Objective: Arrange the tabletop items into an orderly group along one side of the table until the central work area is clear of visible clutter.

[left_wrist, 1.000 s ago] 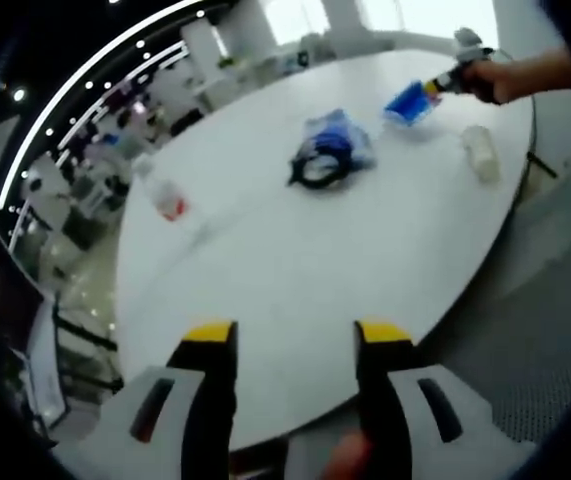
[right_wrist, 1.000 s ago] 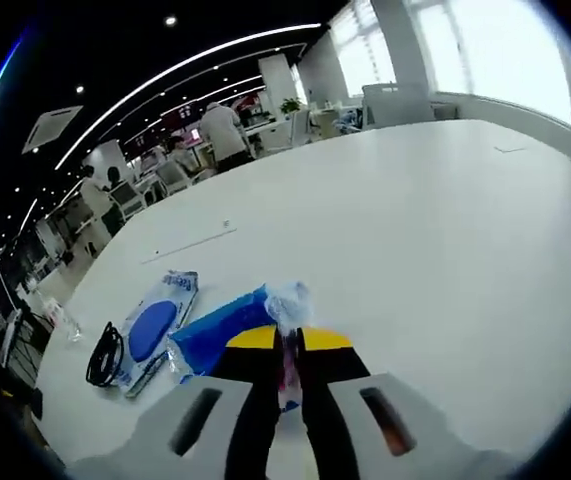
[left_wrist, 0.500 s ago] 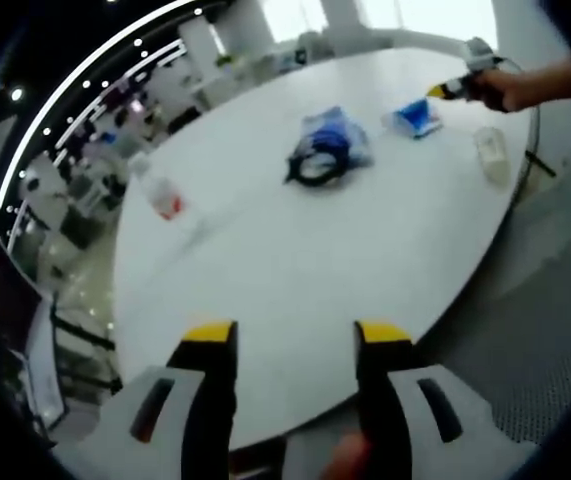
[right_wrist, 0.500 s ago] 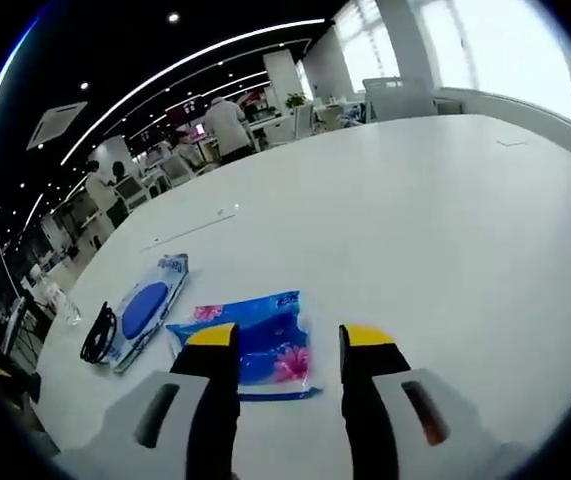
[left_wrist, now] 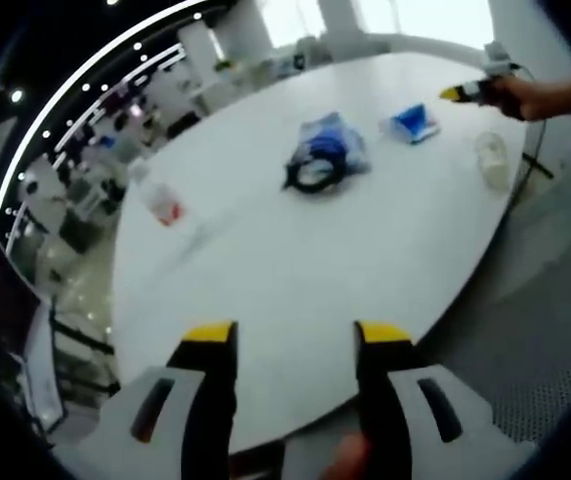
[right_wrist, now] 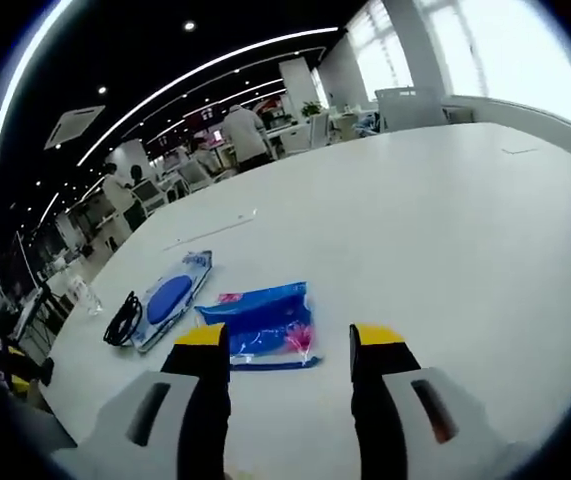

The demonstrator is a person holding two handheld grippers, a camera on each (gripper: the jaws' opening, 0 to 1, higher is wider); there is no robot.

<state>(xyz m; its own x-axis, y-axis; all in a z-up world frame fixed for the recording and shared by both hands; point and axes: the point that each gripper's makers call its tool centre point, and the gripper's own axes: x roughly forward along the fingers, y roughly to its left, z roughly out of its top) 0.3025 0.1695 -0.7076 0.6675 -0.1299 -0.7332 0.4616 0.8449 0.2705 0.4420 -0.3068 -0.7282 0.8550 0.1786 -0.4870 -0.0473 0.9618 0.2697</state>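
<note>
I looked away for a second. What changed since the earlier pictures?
The right gripper let go of the blue tissue pack, which now lies flat on the table, and opened and drew back. The left gripper, bottle and cable stayed put.

Left gripper view: my camera sits off the surface (left_wrist: 295,250) edge, looking far across. Right gripper view: mine sits low and close. Shared: blue packet (left_wrist: 412,122) (right_wrist: 262,325), blue pouch (left_wrist: 327,150) (right_wrist: 170,297).
</note>
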